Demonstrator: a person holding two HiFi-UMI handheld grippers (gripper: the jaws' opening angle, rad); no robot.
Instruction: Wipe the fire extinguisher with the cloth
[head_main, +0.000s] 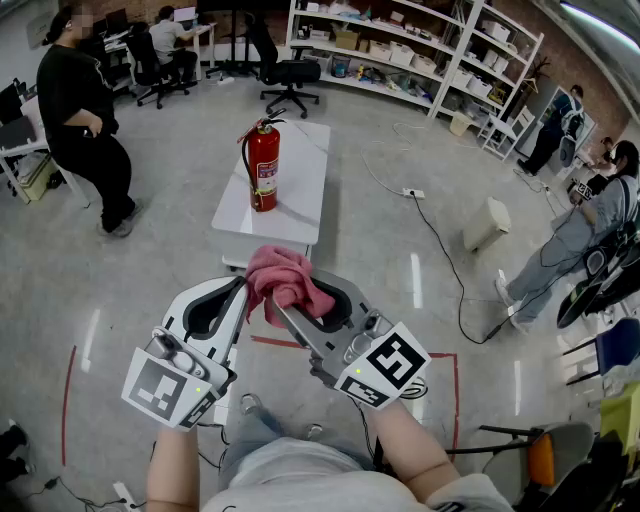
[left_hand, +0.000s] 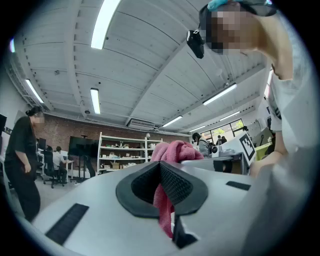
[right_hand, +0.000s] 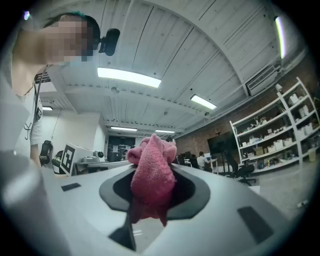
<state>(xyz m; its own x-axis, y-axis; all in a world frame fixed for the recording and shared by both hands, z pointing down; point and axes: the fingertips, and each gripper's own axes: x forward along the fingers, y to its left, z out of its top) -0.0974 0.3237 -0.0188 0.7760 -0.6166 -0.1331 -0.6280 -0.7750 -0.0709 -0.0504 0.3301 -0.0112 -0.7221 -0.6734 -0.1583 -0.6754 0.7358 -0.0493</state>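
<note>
Table: one, white, rectangular, smooth-topped.
Fire extinguisher: one, red cylinder, upright on the table; label print unreadable.
Left gripper: jaws pinched on the cloth.
Right gripper: jaws clamped on the same cloth.
Cloth: one, pink terry, bunched between both grippers, well apart from the extinguisher.

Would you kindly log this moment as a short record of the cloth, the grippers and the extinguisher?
cloth: pink, bunched, held up between both grippers
left gripper: shut on cloth
right gripper: shut on cloth
extinguisher: red, upright on the table, ahead of the grippers
contact: cloth apart from extinguisher
wiping: not yet begun
</note>
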